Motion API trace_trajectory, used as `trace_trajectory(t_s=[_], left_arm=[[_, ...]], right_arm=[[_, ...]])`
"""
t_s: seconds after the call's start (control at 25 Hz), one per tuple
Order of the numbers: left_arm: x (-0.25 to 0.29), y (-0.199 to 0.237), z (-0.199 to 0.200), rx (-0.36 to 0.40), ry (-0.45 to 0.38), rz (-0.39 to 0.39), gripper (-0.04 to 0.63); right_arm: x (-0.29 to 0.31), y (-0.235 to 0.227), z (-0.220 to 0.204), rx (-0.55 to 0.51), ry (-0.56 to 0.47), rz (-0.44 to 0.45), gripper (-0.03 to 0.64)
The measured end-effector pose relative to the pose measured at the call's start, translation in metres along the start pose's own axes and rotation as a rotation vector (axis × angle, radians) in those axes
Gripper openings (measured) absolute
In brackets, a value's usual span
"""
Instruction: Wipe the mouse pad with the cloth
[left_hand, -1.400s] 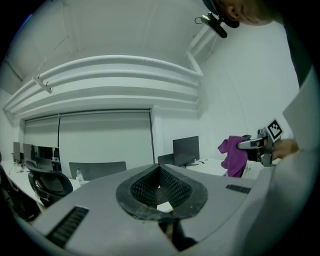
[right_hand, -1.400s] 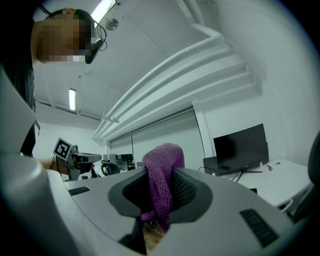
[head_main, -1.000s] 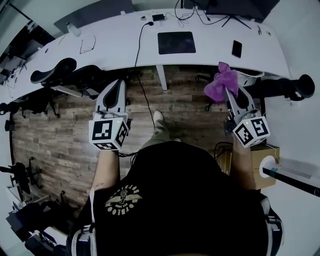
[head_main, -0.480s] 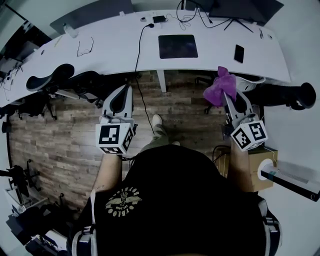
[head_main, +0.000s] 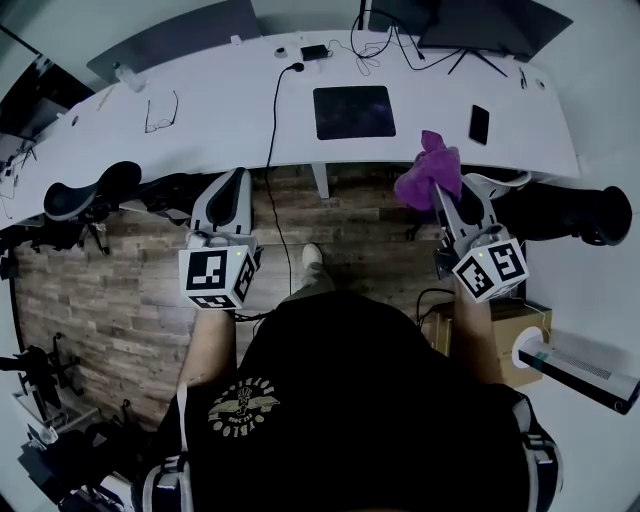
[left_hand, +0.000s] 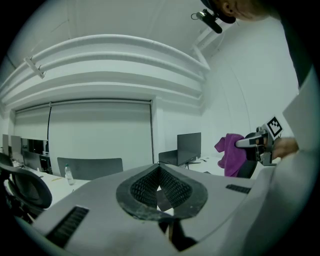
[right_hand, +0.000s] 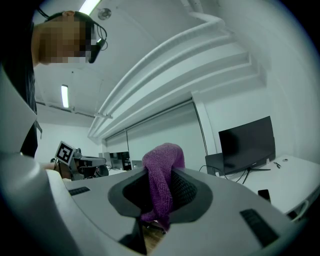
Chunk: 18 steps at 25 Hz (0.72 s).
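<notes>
A long white desk (head_main: 200, 120) curves across the room ahead of both grippers, which hang short of its near edge, over the wooden floor (head_main: 120, 270). A dark monitor (right_hand: 247, 142) stands at the back of the desk, beyond the right gripper (head_main: 440, 195) and a little to its right. The dark mouse pad (head_main: 354, 111) lies flat on the desk, ahead of the right gripper and off to its left, roughly between the two tools' lines and touched by neither. The left gripper (head_main: 232, 185) has its jaws drawn together with nothing between them. The right gripper's jaws pinch a purple cloth (head_main: 428, 172), which bunches up above the tips and hangs down between the pads. A black phone (head_main: 478, 124) lies just ahead of the cloth. A pair of glasses (head_main: 160, 110) rests ahead of the left gripper, to its left.
</notes>
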<state>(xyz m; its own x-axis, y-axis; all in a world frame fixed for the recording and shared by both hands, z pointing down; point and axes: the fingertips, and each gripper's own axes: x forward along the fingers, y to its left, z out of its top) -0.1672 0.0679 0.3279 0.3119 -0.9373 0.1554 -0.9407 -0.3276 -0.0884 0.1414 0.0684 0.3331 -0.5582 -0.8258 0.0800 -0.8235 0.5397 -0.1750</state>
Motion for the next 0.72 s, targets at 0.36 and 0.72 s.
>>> trace_trajectory(t_s=[0.36,0.72], left_arm=[[0.06,0.014,0.013,0.005,-0.007,-0.069,0.002],[0.11,0.042,0.013,-0.012,-0.013,-0.133,0.002]], right_arm=[[0.037,-0.023,0.016,-0.011,0.007,-0.042,0.083],[0.062,-0.029,0.033,-0.04,0.01,-0.111,0.083]])
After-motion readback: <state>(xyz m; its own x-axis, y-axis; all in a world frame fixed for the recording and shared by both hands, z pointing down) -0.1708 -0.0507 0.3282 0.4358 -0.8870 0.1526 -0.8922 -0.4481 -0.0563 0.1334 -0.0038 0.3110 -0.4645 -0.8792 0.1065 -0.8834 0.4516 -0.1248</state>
